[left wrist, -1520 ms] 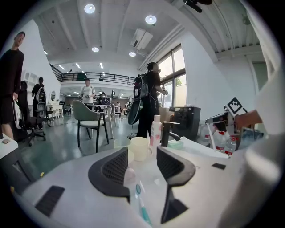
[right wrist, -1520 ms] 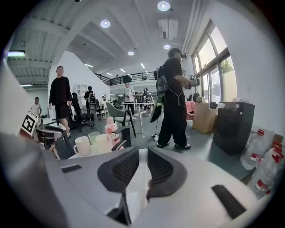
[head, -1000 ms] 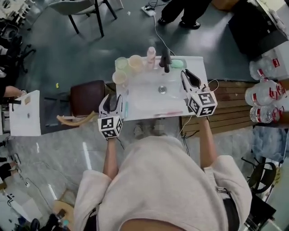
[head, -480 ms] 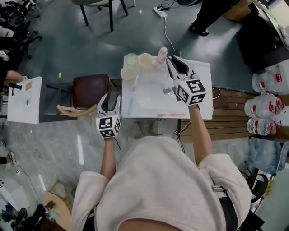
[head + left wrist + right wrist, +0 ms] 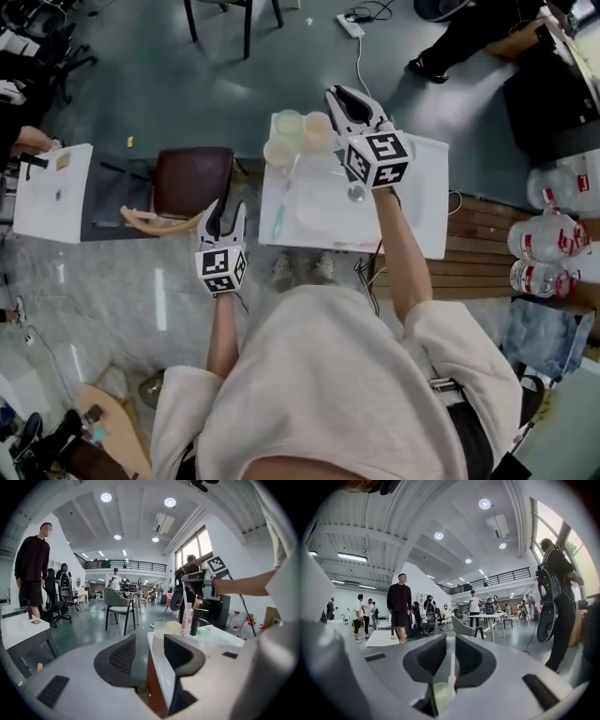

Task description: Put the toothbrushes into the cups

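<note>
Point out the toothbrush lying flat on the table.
Head view: the toothbrush lies near the table's left edge, just below the cups, up and right of the left gripper.

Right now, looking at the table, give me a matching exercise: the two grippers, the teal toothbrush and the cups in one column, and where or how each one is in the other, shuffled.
Things:
1. left gripper
2. right gripper
3. teal toothbrush
4. cups

Places and states:
A. shut on a white toothbrush, above the cups
B. standing together at the far left corner of the table
C. open and empty, just off the table's left edge
D. lying flat on the table near its left edge

Pairs: 1-C, 2-A, 3-D, 4-B
</note>
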`<action>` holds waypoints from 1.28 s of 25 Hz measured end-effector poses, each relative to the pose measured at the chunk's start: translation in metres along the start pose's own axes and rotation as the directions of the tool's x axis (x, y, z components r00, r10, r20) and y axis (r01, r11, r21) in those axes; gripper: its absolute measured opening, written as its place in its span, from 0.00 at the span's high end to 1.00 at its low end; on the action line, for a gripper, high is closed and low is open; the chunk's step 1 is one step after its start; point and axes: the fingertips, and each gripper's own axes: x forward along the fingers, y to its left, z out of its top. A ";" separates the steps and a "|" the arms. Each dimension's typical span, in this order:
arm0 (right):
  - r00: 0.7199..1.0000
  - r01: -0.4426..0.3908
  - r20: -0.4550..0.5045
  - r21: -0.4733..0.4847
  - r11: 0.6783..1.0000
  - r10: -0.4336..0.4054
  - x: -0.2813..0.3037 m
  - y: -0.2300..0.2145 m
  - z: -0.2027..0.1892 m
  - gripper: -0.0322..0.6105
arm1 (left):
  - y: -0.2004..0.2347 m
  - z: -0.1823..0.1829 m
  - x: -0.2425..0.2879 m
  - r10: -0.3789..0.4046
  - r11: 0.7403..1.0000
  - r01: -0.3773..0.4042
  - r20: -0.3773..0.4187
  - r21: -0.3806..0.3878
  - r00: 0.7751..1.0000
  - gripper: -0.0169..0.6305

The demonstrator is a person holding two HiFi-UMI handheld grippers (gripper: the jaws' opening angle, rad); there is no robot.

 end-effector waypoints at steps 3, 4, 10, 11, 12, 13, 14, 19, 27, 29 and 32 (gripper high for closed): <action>1.000 -0.001 -0.004 0.005 1.000 0.001 0.019 -0.002 -0.005 0.86 | 0.005 -0.002 0.000 0.009 1.000 -0.009 -0.006 -0.003 1.000 0.68; 1.000 0.002 -0.007 0.009 1.000 -0.002 0.025 -0.004 -0.008 0.86 | 0.006 -0.002 0.000 0.011 1.000 -0.011 -0.008 -0.004 1.000 0.68; 0.999 0.026 -0.032 -0.009 1.000 -0.026 0.059 -0.010 -0.027 0.86 | 0.014 -0.003 0.003 0.018 1.000 -0.018 -0.018 -0.012 1.000 0.68; 0.999 0.030 -0.039 -0.014 0.999 -0.030 0.063 -0.011 -0.032 0.86 | 0.015 -0.004 0.003 0.021 1.000 -0.021 -0.019 -0.013 1.000 0.68; 0.998 0.035 -0.047 -0.015 0.999 -0.035 0.066 -0.011 -0.037 0.86 | 0.016 -0.004 0.004 0.023 1.000 -0.023 -0.020 -0.014 1.000 0.68; 0.998 0.040 -0.057 -0.016 0.999 -0.041 0.069 -0.012 -0.043 0.86 | 0.017 -0.005 0.003 0.025 1.000 -0.025 -0.022 -0.017 0.999 0.68; 0.997 0.045 -0.068 -0.019 0.999 -0.046 0.071 -0.012 -0.050 0.86 | 0.017 -0.007 0.003 0.027 0.999 -0.028 -0.024 -0.019 0.999 0.68; 0.990 0.051 -0.129 -0.076 0.996 -0.061 0.078 -0.006 -0.082 0.86 | 0.024 -0.009 0.000 0.039 0.999 -0.040 -0.031 -0.024 0.999 0.68; 0.976 0.058 -0.206 -0.057 0.997 -0.069 0.074 -0.003 -0.117 0.85 | 0.030 -0.011 -0.004 0.052 0.998 -0.053 -0.035 -0.024 0.998 0.68; 0.973 0.062 -0.217 -0.048 0.997 -0.071 0.072 -0.003 -0.122 0.85 | 0.030 -0.012 -0.004 0.050 0.998 -0.051 -0.037 -0.024 0.998 0.68; 0.971 0.057 -0.230 -0.036 0.998 -0.064 0.070 -0.001 -0.127 0.85 | 0.029 -0.011 -0.003 0.046 0.999 -0.047 -0.036 -0.024 0.998 0.68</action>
